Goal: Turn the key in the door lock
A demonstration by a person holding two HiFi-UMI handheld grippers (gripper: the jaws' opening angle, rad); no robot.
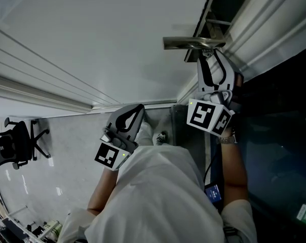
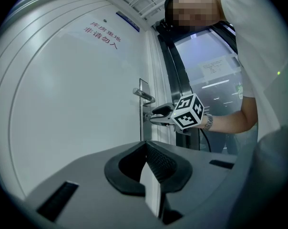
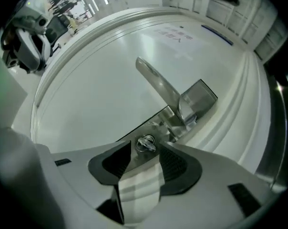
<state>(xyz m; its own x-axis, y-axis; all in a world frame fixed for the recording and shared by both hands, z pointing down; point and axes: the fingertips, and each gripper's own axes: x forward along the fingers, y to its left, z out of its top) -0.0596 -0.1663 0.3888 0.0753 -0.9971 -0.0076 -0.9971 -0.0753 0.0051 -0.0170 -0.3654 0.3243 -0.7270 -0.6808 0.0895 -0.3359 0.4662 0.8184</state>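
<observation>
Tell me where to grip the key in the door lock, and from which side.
Grip the key by its head, the only part standing out of the lock plate, coming straight at the door below the lever handle. The right hand-held gripper is lined up, jaws open either side.

Shiny metal key (image 3: 145,143), brushed-metal handle (image 3: 158,82)

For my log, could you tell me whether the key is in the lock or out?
In: the key sticks out of the lock plate, before the right gripper's open jaws.
</observation>
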